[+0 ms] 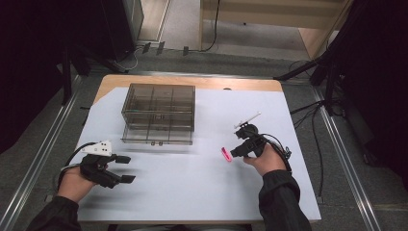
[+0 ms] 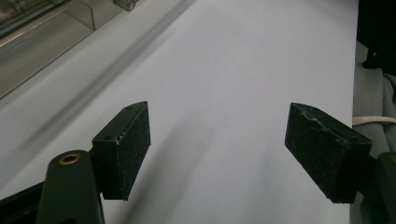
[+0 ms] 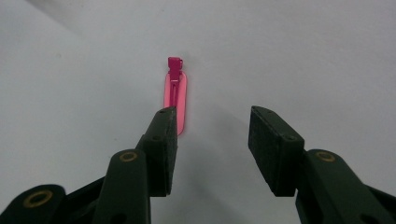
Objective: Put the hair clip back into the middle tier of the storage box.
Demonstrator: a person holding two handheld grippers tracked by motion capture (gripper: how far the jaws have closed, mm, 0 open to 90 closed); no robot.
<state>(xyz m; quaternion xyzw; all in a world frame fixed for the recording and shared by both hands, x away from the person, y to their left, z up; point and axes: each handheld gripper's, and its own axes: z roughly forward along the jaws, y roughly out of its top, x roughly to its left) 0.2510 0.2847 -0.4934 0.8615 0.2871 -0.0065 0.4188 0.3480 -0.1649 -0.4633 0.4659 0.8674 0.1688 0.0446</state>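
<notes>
Right tongs [image 3: 212, 151] stand open, pink clip [image 3: 175, 95] lying ahead, partly behind one jaw; left tongs [image 2: 217, 154] open too.

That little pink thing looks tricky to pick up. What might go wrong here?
The pink clip lies flat on the white sheet, partly behind one jaw of the right gripper rather than between the two. Closing now might nudge it aside or miss it. Being so thin, it could also slip from the pads if caught by an edge.
</notes>
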